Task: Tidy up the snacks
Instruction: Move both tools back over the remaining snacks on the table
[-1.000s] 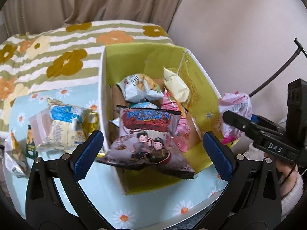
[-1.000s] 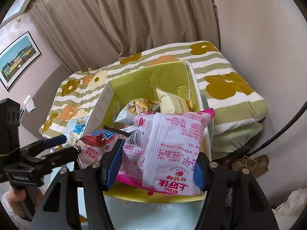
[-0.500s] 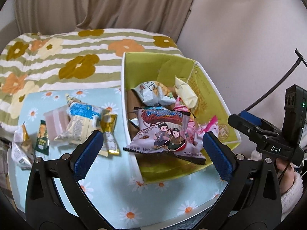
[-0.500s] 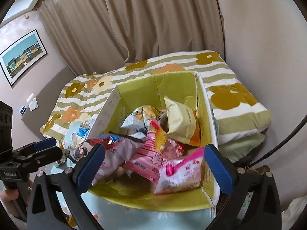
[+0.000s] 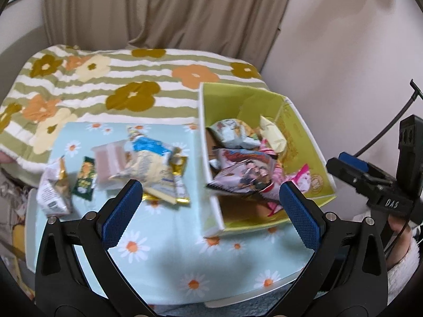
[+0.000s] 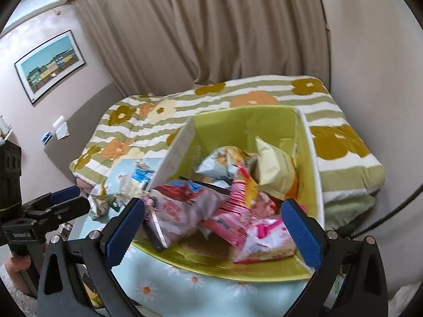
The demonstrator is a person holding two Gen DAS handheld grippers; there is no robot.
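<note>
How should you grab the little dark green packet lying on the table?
Take the green packet across its narrow width, near the middle, coming straight down from above. It lies flat on the cloth, long and slim, with a crinkly white packet close on its left, so keep the jaws tight to its long edges.

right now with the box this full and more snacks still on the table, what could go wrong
The yellow-green box is already heaped: the purple cartoon packet lies tilted against its near wall, so another drop might push it over the rim. The box sits near the table edge, so a nudge from the open right gripper could shift it off. The loose packets overlap, so the open left gripper may pinch two at once.
</note>
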